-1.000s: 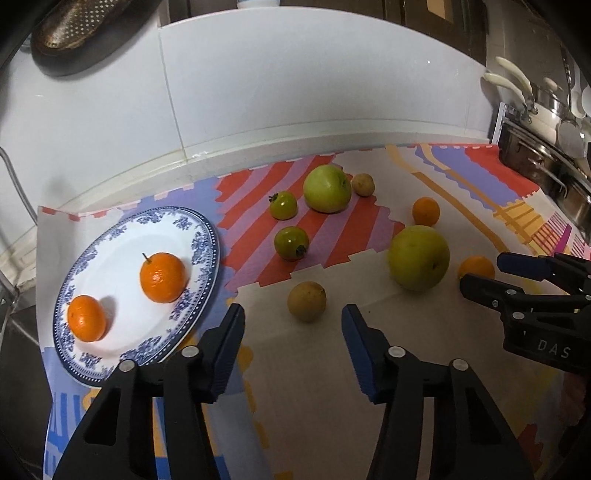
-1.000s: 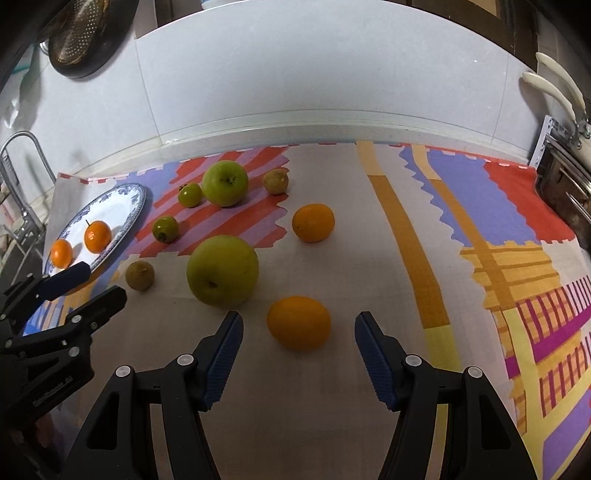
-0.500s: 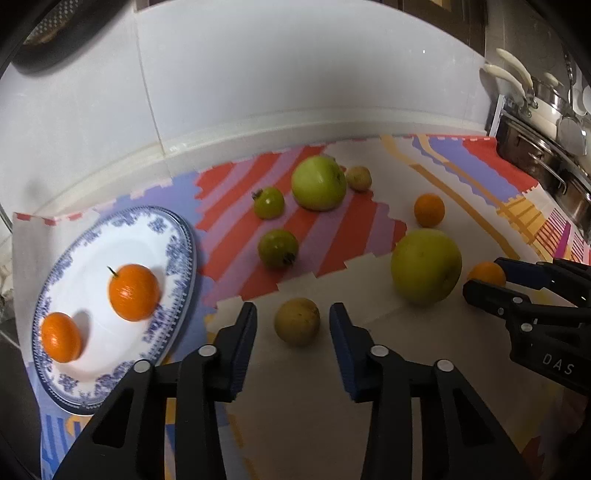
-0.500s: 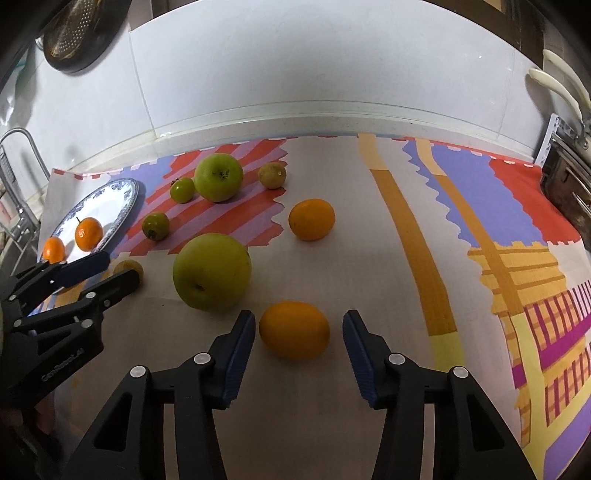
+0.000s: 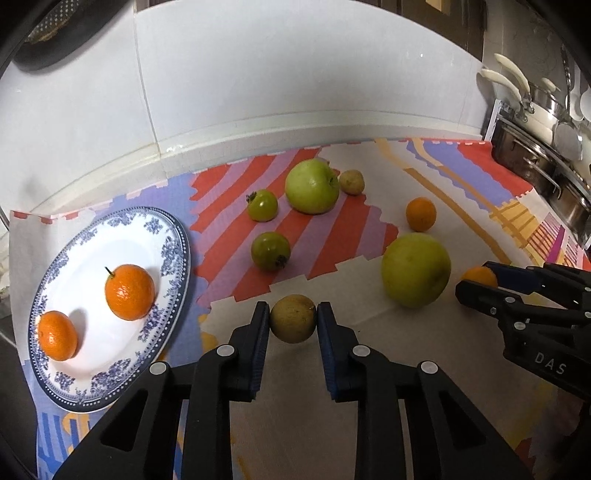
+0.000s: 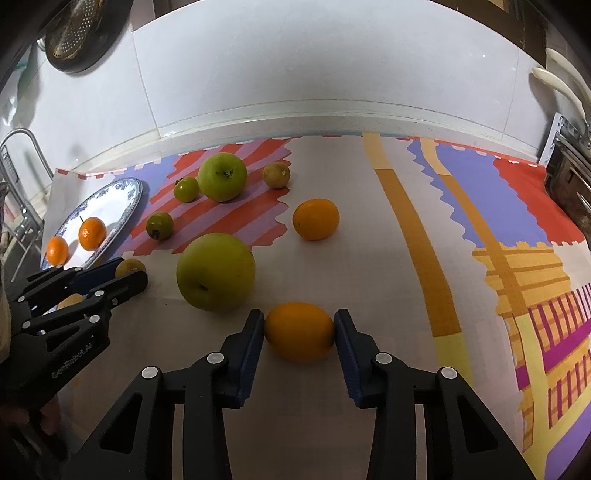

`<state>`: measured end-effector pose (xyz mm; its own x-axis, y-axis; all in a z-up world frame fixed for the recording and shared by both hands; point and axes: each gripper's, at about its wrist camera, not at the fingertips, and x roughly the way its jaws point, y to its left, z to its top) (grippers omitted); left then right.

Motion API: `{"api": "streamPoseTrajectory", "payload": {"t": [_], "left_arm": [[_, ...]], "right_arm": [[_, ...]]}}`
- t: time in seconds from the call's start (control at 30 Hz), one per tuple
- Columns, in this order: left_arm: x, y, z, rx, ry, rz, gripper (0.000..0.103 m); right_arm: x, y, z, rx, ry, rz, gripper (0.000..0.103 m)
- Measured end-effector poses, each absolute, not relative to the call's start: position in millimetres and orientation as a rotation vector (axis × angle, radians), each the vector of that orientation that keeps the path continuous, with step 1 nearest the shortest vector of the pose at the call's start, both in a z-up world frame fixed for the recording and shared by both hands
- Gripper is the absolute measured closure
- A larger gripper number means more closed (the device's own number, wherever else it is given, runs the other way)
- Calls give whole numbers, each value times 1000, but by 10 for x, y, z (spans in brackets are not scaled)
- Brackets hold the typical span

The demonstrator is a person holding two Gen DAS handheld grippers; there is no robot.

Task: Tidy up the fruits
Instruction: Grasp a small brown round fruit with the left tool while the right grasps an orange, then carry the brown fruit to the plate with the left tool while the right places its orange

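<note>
My left gripper (image 5: pixel 292 324) is shut on a small brown round fruit (image 5: pixel 292 322) that rests on the patterned mat. My right gripper (image 6: pixel 299 330) is shut on an orange (image 6: pixel 299 331) on the mat. A blue-rimmed white plate (image 5: pixel 92 266) at the left holds two tangerines (image 5: pixel 129 291). A large yellow-green fruit (image 6: pixel 215 271) sits just left of the held orange. A green apple (image 5: pixel 312 191), two small green fruits (image 5: pixel 270 250), a small tan fruit (image 5: pixel 351 181) and a second orange (image 6: pixel 316 219) lie farther back.
A white tiled wall (image 5: pixel 295 92) rises behind the mat. Steel pots (image 5: pixel 535 162) stand at the far right. A metal rack (image 6: pixel 22 177) is at the far left. A dark colander (image 6: pixel 85 33) hangs on the wall.
Both grippers moved forward and closed: the left onto the brown fruit, the right onto the near orange.
</note>
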<state>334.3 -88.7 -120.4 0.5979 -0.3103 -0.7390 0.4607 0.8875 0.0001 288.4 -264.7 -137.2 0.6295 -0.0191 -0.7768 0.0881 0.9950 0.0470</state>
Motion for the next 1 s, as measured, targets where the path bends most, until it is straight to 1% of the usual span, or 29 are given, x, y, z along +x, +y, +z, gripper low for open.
{"api": "streamPoseTrajectory", "payload": {"t": [0.5,1.0], "left_arm": [[2939,-683,-803,136,763,-434,76],[2453,-295,-389,59,689,-361,76]], "right_arm": [[2659,-2513,-989,73,802,5,63],[2285,-2113,-509,35,704,133,63]]}}
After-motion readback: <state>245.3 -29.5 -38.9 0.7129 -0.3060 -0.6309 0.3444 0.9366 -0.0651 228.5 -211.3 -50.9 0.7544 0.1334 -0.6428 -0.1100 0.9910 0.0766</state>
